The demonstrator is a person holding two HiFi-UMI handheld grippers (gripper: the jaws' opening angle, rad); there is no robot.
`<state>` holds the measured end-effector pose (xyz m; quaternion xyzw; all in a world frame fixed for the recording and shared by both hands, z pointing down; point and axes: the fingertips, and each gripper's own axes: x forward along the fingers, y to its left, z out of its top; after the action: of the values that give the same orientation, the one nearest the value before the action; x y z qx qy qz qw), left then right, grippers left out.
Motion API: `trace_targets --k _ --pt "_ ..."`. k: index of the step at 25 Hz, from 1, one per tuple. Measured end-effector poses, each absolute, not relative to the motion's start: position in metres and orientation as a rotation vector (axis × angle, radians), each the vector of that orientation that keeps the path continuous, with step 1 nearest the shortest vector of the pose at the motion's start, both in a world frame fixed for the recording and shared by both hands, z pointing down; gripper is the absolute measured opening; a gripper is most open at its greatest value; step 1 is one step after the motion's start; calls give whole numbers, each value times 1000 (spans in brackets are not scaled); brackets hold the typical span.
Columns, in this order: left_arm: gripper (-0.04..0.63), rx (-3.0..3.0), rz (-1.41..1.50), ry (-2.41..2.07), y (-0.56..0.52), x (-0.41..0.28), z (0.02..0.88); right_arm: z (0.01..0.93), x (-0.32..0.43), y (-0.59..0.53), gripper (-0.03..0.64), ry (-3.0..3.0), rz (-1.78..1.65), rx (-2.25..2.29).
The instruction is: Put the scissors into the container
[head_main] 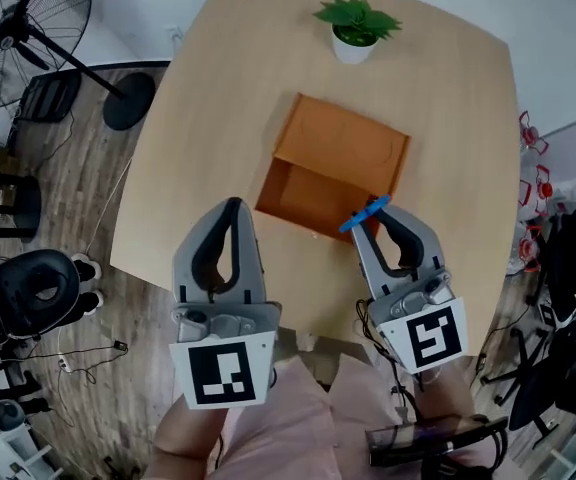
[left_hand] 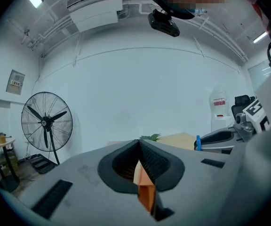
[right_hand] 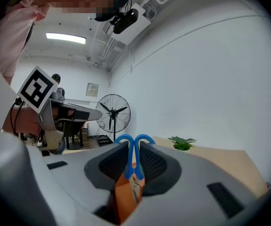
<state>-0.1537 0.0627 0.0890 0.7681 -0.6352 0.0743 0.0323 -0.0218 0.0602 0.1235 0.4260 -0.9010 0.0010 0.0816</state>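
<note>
Near the container point(head_main: 340, 163), the right gripper point(head_main: 380, 218) pinched the scissors point(head_main: 364, 214) below their blue loops; light, stiff, probably slippery; the left gripper point(head_main: 233, 208) pressed together, empty.

A small potted plant point(head_main: 356, 26) stands near the far edge of the pale wooden table point(head_main: 208, 118) below you. Off the table's left side, a black pedestal fan point(head_main: 12, 30) stands on the plank floor point(head_main: 78, 193). Nearer you is a black office chair point(head_main: 28, 290), with cables point(head_main: 88, 363) trailing beside it.
</note>
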Motion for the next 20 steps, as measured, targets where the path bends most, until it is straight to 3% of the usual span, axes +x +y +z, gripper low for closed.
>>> trace_targets --k 20 --pt "5 2295 373 -1814 27 -160 180 246 -19 39 77 -2531 240 1187"
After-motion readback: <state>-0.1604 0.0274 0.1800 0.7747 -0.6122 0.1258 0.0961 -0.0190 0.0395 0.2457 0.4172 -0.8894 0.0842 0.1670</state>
